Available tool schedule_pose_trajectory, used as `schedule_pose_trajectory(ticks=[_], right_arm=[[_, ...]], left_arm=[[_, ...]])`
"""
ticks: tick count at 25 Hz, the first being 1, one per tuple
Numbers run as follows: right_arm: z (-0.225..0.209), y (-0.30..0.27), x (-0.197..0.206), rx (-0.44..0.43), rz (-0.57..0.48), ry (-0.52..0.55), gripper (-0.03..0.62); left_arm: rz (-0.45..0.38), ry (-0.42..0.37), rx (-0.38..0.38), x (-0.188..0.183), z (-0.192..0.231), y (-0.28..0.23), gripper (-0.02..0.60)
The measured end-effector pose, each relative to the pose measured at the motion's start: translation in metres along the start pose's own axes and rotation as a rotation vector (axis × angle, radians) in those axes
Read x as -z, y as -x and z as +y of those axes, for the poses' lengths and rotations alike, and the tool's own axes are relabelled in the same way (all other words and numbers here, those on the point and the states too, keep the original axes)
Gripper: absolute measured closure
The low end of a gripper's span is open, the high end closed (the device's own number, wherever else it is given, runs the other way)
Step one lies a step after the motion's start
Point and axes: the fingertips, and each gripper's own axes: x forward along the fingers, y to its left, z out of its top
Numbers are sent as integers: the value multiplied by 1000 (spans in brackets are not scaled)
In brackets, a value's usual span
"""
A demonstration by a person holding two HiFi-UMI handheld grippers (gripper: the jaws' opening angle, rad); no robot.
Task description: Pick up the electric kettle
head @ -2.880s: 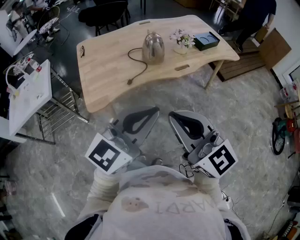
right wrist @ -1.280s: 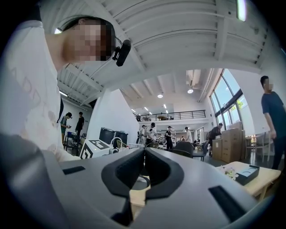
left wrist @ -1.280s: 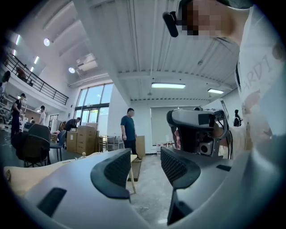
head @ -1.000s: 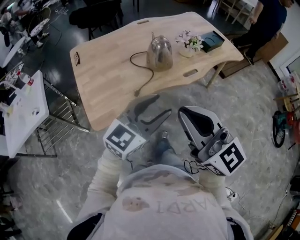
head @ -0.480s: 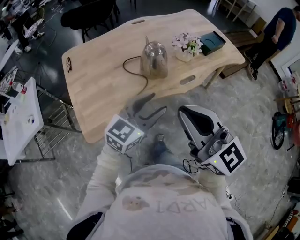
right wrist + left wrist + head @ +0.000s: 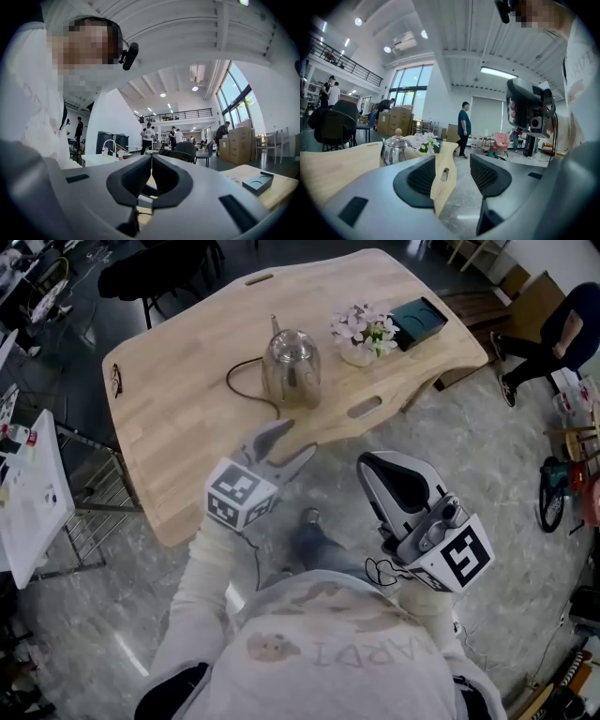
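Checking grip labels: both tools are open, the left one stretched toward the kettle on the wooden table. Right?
No: the right tool is shut, jaws together, as the right gripper view shows. Only the left tool is open, its jaws having just been opening with nothing between them, stretched toward the kettle on the wooden table.

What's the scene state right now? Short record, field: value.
kettle: electric kettle upright on the wooden table, untouched
cord: power cord loops on the table beside the kettle
left: left hand-held gripper by the table's near edge, short of the kettle; jaws apart, just been opening, nothing held
right: right hand-held gripper off the table, jaws together, empty
other: flowers and dark box to the kettle's right in the head view
task: pick-up not yet done
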Motion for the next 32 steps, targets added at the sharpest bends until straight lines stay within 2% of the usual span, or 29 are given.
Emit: schedule_pose_trajectory(ticks=[16, 32], right_arm=[[-64, -14, 25, 29, 99, -24, 576], [-99, -16, 47, 57, 155, -45, 575]], left_arm=[[116, 48, 14, 44, 62, -72, 368], [177, 56, 44, 71, 83, -116, 367]])
